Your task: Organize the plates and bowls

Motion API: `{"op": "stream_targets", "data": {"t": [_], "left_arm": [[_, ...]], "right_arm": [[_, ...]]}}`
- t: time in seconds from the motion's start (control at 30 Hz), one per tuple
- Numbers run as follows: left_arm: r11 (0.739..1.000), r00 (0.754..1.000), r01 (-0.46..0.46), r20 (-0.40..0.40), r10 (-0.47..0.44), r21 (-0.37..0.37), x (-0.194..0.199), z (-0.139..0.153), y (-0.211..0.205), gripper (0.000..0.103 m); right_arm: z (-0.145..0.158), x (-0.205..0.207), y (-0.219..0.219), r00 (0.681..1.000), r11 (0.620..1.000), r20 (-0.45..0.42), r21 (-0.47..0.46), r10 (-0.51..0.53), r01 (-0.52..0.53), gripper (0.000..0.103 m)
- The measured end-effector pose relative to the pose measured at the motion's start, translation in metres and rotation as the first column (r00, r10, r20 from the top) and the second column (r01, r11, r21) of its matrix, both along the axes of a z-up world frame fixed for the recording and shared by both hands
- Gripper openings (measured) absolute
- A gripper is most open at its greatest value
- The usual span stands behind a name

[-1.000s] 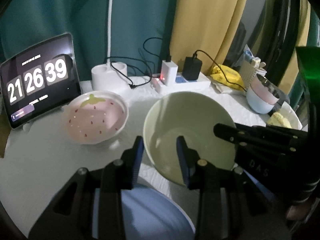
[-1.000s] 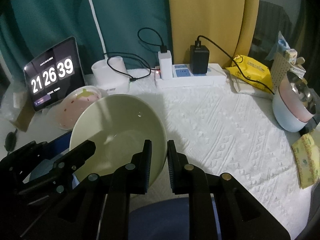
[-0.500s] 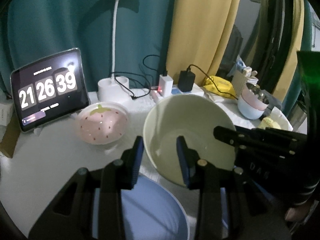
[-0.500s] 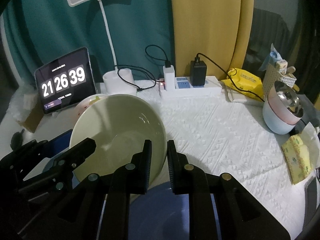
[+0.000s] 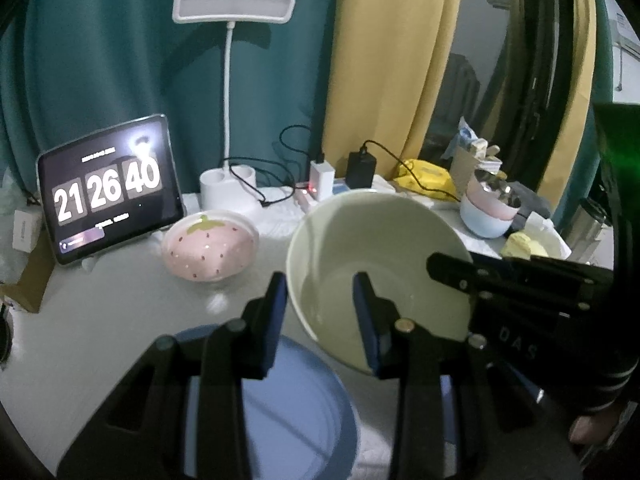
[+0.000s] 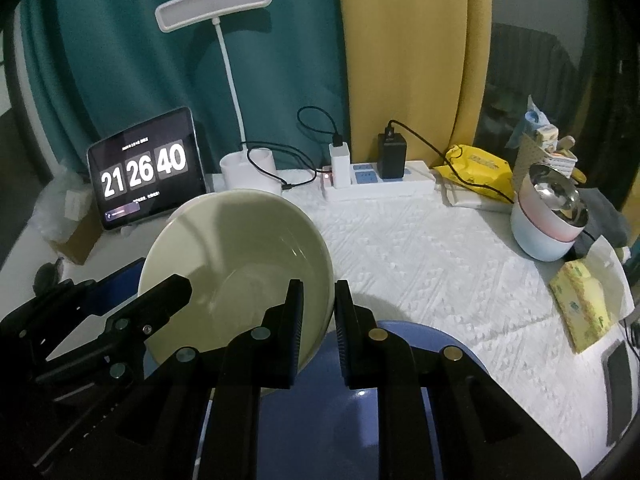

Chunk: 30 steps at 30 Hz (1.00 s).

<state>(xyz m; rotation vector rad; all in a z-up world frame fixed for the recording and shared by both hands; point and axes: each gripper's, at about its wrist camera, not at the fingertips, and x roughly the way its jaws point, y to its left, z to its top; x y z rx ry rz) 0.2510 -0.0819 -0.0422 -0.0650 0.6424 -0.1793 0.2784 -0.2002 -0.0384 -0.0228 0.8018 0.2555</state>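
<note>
Blue filled the near edge of both my wrist views: a blue plate (image 6: pixel 360 412) lay flat on the table directly beneath my grippers, at six o'clock. Just above it I held the pale green bowl (image 5: pixel 376 280) tilted and clear of the table, with my left gripper (image 5: pixel 320 296) pinching its rim at about nine o'clock and my right gripper (image 6: pixel 319 304) clamped on the opposite rim, jaws nearly together around the thin wall. Beyond the bowl, toward eleven o'clock in the left view, the strawberry bowl (image 5: pixel 210 246) sat alone on the bare table (image 5: pixel 100 312). Toward two o'clock in the right view stood a stack of bowls (image 6: pixel 548 220), pink in light blue with something metal on top. Farthest back were the clock tablet (image 6: pixel 144 168), the desk lamp (image 6: pixel 214 4) and the power strip (image 6: pixel 380 184).
</note>
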Motion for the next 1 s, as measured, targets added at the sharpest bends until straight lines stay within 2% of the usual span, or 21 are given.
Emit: {"op": "stream_targets", "data": {"t": [1.0], "left_arm": [[0.996,0.997,0.079,0.019,-0.079,0.040,-0.037,0.008,-0.048,0.035]], "right_arm": [[0.010,-0.047,-0.047,0.997,0.997,0.029,0.025,-0.069,0.068,0.017]]}}
